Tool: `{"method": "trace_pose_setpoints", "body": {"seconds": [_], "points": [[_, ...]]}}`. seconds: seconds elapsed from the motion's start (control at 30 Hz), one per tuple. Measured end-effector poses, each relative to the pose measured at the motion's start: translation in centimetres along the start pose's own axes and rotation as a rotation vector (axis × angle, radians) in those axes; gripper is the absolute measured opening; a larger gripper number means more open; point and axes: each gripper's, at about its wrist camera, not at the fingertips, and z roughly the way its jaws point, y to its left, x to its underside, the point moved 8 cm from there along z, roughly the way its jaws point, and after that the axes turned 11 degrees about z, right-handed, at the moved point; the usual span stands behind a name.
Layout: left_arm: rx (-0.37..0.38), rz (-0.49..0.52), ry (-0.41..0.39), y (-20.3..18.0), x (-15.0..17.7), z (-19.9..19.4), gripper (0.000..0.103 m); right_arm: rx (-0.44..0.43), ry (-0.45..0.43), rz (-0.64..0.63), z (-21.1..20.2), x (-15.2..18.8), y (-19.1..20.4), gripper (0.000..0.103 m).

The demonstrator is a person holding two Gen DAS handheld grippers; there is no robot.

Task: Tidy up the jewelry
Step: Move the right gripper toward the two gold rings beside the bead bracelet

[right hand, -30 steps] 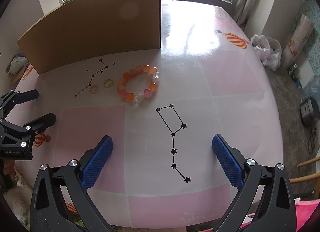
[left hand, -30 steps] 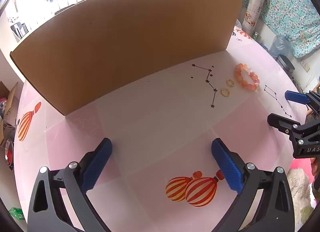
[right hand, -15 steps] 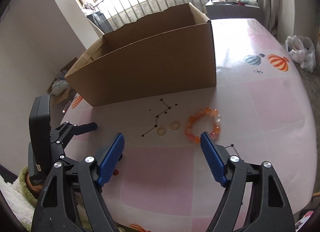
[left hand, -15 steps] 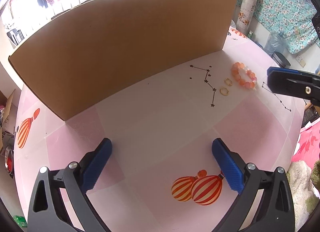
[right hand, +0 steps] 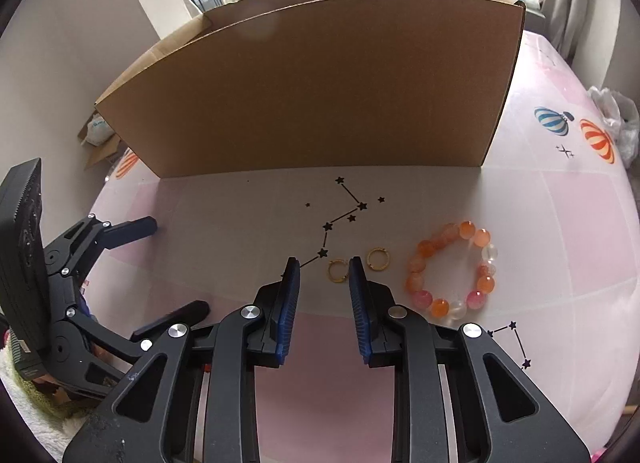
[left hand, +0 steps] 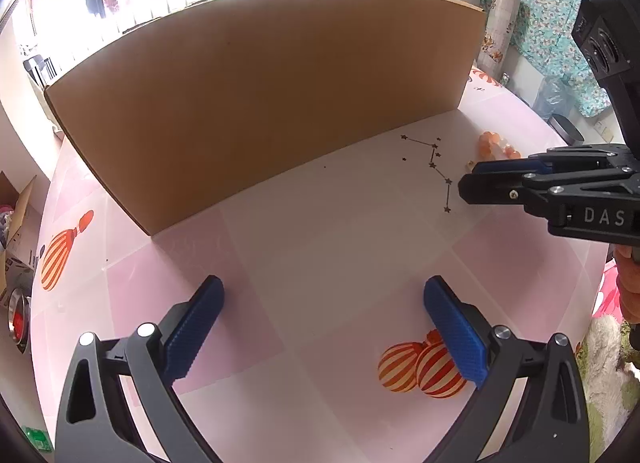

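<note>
Jaws of the right gripper point(right hand: 323, 268) have just been closing and stand narrow, with one gold ring point(right hand: 337, 271) lying on the pink tablecloth point(right hand: 560, 231) at their tips, seemingly untouched. A second ring point(right hand: 377, 259) and the bead bracelet point(right hand: 454, 269) lie beside it, before the cardboard box point(right hand: 320, 91). The left gripper point(left hand: 322, 295) hangs wide and empty.

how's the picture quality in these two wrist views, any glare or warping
Left wrist view: the window behind the cardboard box is blown out white, and fisheye bends the box's top edge. Right wrist view: evenly lit and sharp on the bead bracelet, though the table curves at the edges.
</note>
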Motion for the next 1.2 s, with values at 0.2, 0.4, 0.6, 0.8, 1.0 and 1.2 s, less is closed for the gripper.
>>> {"method": "trace_pose_setpoints", "body": {"seconds": [0.2, 0.4, 0.6, 0.8, 1.0, 1.2], "points": [[0.001, 0.004, -0.016, 0.1, 0.1, -0.1, 0.098, 0.009, 0.001, -0.021, 0.6, -0.1, 1.0, 0.013], [-0.005, 0.003, -0.017, 0.4, 0.7, -0.7, 0.097, -0.073, 0.021, -0.027, 1.7, -0.1, 3.6, 0.008], [-0.008, -0.001, -0.023, 0.6, 0.8, -0.7, 0.097, -0.204, 0.073, -0.011, 2.1, 0.6, 5.5, 0.011], [-0.007, 0.003, -0.029, 0.5, 0.8, -0.7, 0.095, -0.157, 0.017, 0.070, 0.2, 0.3, 2.6, 0.017], [-0.010, 0.023, -0.037, 0.0, 0.5, -1.0, 0.086, -0.075, -0.003, 0.144, 0.1, 0.5, -0.7, 0.014], [0.012, 0.034, -0.049, -1.3, -0.6, -1.2, 0.066, -0.040, -0.051, 0.190, 0.1, -0.9, -2.8, 0.017]]}}
